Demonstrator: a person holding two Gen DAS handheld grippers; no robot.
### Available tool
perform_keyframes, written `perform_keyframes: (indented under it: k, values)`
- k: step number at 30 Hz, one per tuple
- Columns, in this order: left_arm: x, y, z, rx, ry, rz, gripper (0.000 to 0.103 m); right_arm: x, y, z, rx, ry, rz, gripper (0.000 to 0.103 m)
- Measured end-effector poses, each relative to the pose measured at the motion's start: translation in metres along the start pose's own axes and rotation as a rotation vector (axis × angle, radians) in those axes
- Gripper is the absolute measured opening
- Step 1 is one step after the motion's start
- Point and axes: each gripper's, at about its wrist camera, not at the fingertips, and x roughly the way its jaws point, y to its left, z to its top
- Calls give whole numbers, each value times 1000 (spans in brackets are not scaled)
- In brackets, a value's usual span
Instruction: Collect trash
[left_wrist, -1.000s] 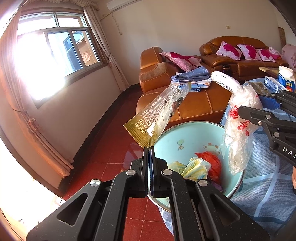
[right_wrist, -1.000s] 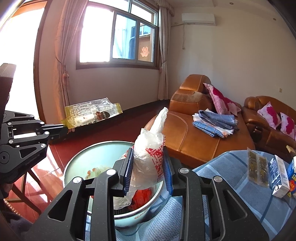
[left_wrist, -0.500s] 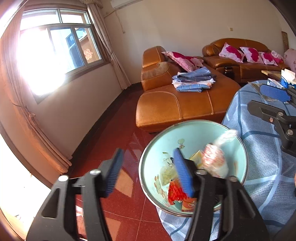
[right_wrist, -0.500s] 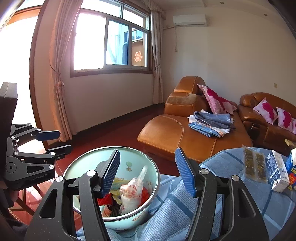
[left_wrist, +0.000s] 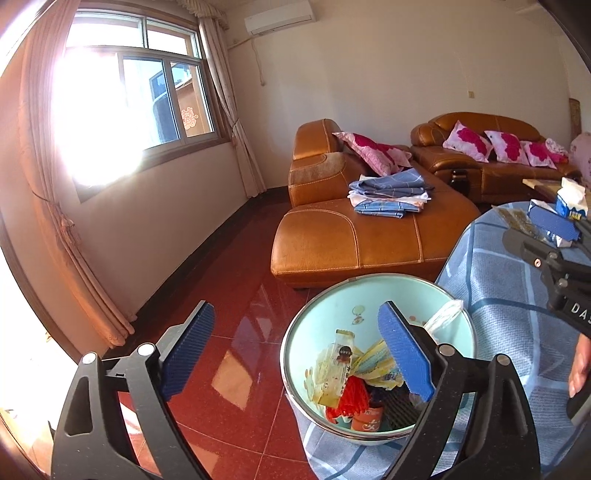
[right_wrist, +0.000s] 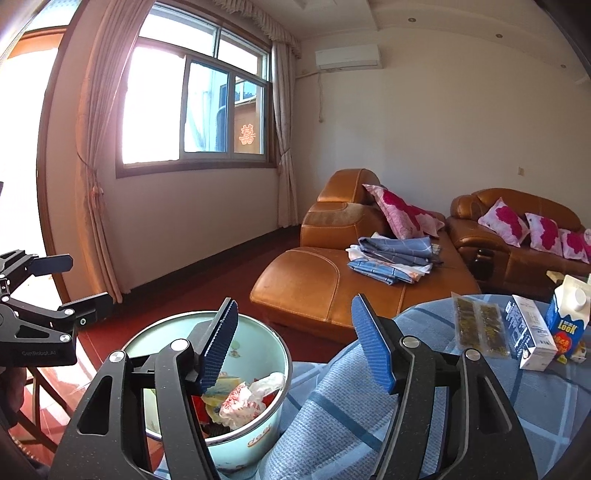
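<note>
two grippers hang over a pale blue enamel basin (left_wrist: 376, 291) that sits at the edge of a table draped in a blue checked cloth (left_wrist: 495, 280). the left gripper (left_wrist: 295, 347) has its jaws spread wide and opening, with nothing between the blue ribbed pads. the right gripper (right_wrist: 295, 343) also has its jaws apart and opening, empty too. inside the basin lies the trash: a yellow-and-clear snack wrapper (left_wrist: 334, 369), a crumpled white plastic bag with red print (right_wrist: 243, 400), a red scrap (left_wrist: 351, 397) and other bits too jumbled to name. farther back on the cloth, well apart from the basin, stand a blue-and-white milk carton (right_wrist: 567, 314), a small white box (right_wrist: 530, 336) and a clear packet of dark snacks (right_wrist: 476, 325). behind the table is an orange leather sofa (left_wrist: 347, 236) with folded blue cloth (left_wrist: 388, 195) on its seat.
</note>
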Motion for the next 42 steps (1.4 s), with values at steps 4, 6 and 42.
perform_keyframes:
  k: [4,6,42]
  values:
    - [-1,0,2,-14,-12,-6,91,0,0,-1,8,-1,-6,65]
    - [-1,0,2,-17,-15,-9,92,0,0,-1,11,-1,-8,65]
    - [3,4,-1,-25,-18,-1,96,3,-1,-3,17,4,-19,68]
